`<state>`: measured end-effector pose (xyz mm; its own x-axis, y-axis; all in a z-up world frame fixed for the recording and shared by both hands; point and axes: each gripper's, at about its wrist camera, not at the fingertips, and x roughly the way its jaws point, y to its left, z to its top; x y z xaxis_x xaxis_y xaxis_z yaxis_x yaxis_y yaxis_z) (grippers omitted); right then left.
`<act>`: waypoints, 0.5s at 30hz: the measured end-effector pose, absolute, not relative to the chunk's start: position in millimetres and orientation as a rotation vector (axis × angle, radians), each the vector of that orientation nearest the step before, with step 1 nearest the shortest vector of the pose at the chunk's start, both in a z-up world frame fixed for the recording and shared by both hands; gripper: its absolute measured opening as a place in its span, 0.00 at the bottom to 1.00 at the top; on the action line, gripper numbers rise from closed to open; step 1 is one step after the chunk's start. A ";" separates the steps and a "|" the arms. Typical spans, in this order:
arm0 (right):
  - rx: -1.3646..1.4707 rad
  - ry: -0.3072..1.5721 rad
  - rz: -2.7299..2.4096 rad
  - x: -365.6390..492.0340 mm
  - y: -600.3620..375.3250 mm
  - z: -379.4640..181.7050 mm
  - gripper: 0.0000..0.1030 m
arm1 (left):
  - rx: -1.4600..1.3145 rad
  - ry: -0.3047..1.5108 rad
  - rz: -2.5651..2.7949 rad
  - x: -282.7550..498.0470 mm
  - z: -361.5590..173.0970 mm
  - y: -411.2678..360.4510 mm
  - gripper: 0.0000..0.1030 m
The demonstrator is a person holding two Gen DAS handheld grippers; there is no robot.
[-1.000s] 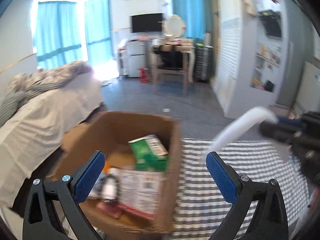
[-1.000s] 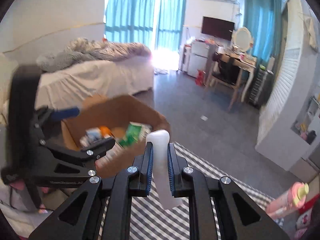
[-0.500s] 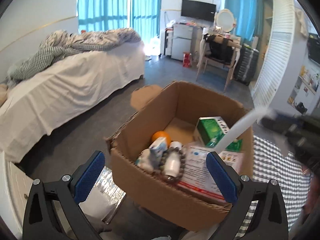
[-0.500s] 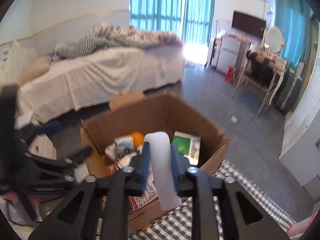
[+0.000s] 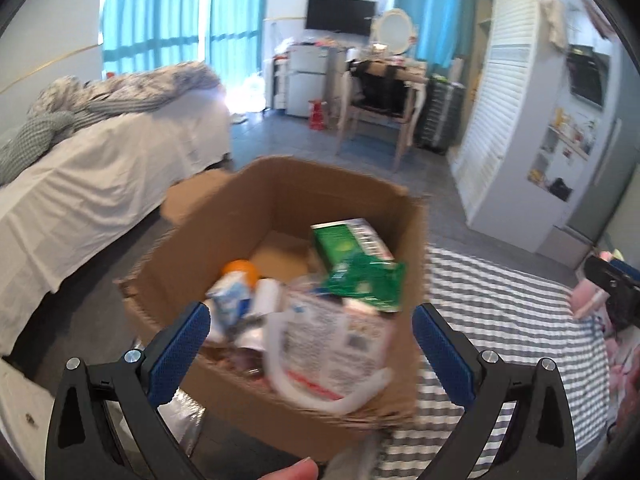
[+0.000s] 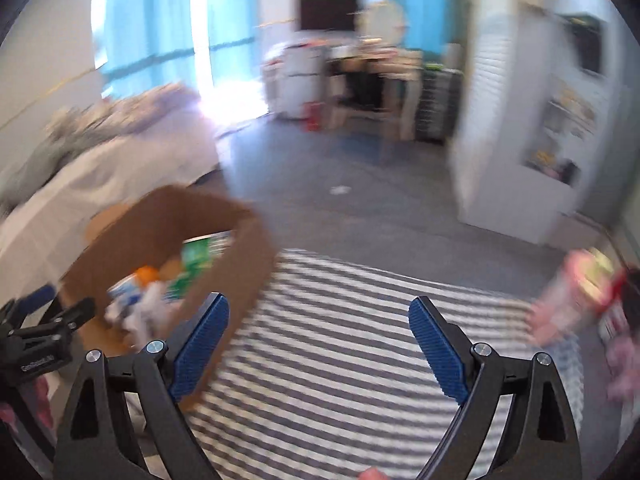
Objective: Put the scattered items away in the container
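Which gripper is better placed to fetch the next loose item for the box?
Right. The right gripper is open, empty and over the striped cloth facing the pink items; the left gripper faces the cardboard box.

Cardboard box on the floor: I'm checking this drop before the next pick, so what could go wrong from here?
1. The bent white tube lies over the near rim of the brown cardboard box and may slide out.
2. The heaped box may spill if the open left gripper, close above it, knocks it.

no text is legible; print on the box's (image 5: 280,216) packages is blurred.
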<state>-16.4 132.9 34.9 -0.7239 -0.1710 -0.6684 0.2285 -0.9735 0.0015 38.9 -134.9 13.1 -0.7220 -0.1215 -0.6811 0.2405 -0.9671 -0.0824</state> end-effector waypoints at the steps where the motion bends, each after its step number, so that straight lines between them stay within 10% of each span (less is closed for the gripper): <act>1: 1.055 0.092 -2.788 -9.9 153.4 37.2 0.92 | 1.060 0.231 -2.760 38.3 14.9 -123.4 1.00; 15: 1.271 -0.059 -2.954 44.3 264.5 -0.9 0.94 | 1.137 0.087 -2.829 47.0 10.8 -49.7 1.00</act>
<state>44.3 264.5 -0.9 -0.6854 0.0544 -0.7261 -0.0834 -0.9965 0.0040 47.0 -49.7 10.8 -0.7184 -0.0635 -0.6928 0.1061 -0.9942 -0.0189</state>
